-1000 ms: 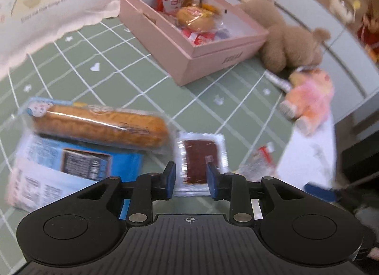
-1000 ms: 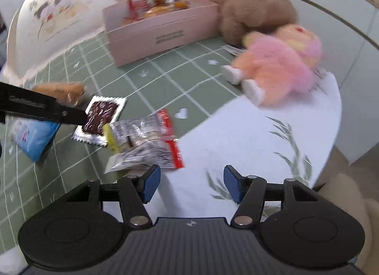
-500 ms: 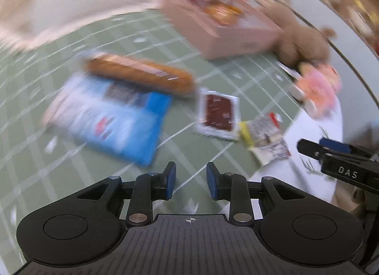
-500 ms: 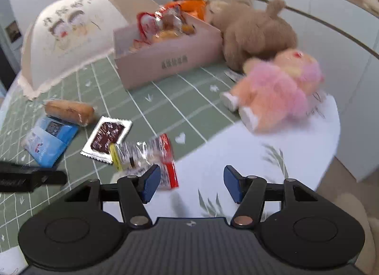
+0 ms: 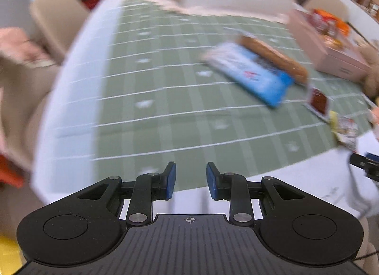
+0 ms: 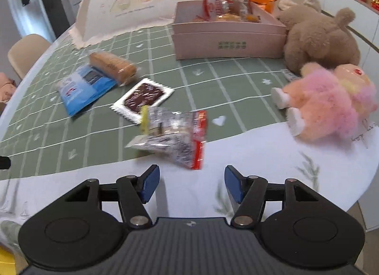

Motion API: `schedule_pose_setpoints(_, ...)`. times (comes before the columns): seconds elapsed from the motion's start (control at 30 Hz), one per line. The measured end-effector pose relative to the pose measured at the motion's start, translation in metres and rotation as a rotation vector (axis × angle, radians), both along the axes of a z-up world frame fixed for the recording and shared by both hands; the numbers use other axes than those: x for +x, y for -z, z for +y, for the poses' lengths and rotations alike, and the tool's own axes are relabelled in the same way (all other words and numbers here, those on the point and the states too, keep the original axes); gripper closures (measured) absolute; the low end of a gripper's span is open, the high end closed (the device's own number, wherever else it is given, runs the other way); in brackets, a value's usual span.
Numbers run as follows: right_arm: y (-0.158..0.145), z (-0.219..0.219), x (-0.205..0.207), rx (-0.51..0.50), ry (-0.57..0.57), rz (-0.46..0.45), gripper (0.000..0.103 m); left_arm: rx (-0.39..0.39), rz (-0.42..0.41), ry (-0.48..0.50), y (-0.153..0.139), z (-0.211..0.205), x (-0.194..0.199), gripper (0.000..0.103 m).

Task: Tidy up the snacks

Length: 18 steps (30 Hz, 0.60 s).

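Four loose snacks lie on the green checked tablecloth [image 6: 236, 90]: a wrapped bread roll [image 6: 112, 65], a blue packet [image 6: 83, 87], a dark red square sachet [image 6: 142, 96] and a clear packet with a red end [image 6: 173, 137]. The pink box [image 6: 227, 38] at the back holds several more snacks. My right gripper [image 6: 191, 183] is open and empty, just short of the clear packet. My left gripper [image 5: 190, 180] hangs over the table's near edge, jaws slightly apart and empty. In the blurred left wrist view, the blue packet [image 5: 251, 73] and the roll [image 5: 272, 57] lie far right.
A white mesh food cover [image 6: 135, 7] stands at the back left. A brown plush bear [image 6: 319, 38] and a pink plush toy [image 6: 331, 104] lie right of the box. Beige chairs [image 6: 26, 52] stand beyond the round table's left edge.
My left gripper has swung left, away from the sachet and toward the table's edge, so the snacks now sit at its view's right. It has almost left the right wrist view.
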State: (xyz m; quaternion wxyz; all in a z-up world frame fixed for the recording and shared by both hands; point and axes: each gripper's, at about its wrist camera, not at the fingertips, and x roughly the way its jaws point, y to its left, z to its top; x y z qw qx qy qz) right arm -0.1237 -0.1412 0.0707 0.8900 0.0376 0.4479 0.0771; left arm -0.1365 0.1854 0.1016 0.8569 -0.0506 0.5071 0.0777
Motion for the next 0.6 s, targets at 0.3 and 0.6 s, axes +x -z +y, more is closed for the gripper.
schedule_pose_setpoints(0.3,-0.022,0.013,-0.024,-0.016,0.135,-0.042,0.042,0.027,0.096,0.051,-0.004,0.022,-0.022,0.070)
schedule_pose_setpoints(0.6,-0.022,0.031,-0.040,-0.080,0.235,-0.009,0.042,-0.149,0.052,0.074,0.000,0.075,-0.038,0.072)
